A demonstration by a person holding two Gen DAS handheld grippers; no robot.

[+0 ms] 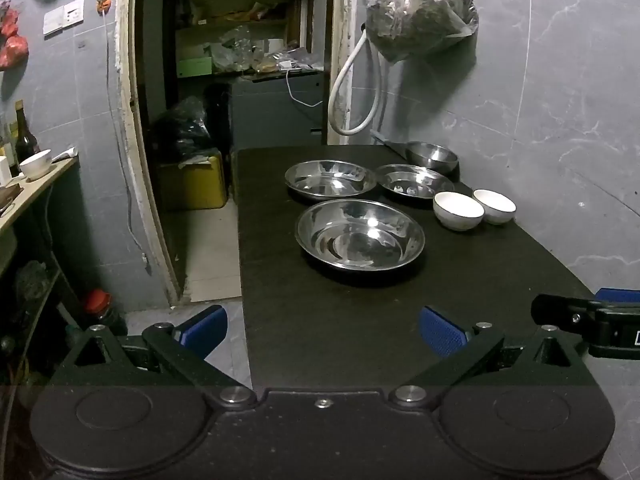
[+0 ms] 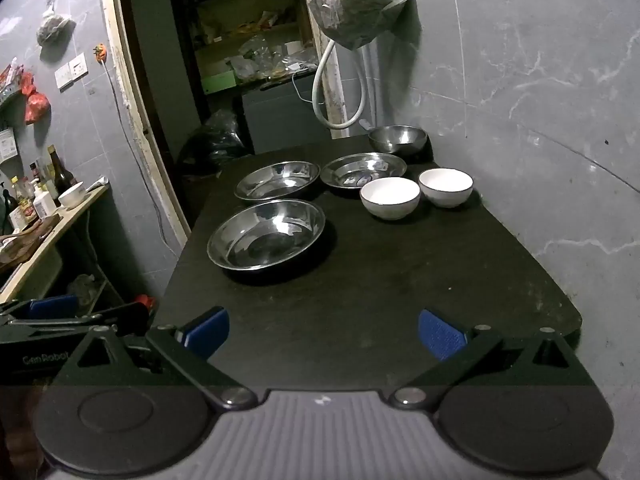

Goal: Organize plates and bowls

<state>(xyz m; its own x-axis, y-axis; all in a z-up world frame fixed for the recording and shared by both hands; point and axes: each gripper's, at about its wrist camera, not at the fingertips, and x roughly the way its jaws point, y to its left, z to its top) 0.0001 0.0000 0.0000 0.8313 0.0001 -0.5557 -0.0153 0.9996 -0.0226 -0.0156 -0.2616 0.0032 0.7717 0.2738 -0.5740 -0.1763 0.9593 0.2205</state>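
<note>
the left gripper [image 1: 323, 330] stands wide, blue pads apart, nothing between them, above the near end of the black rectangular table [image 1: 460, 280]. the right gripper [image 2: 323, 332] likewise stands wide and holds nothing. in the right wrist view the left gripper's body is cut off at the left edge; its lettering reads partly "cenrobot", the first letters unclear. the large shallow steel plate [image 2: 266, 234] lies nearest. beyond it lie a second shallow steel plate [image 2: 277, 181] and a third, smaller steel plate [image 2: 362, 170], its rim partly hidden by the near white ceramic bowl [image 2: 390, 198]. a second white ceramic bowl [image 2: 446, 187] sits just beside it. the deep steel bowl [image 2: 398, 140] stands farthest, at the wall.
</note>
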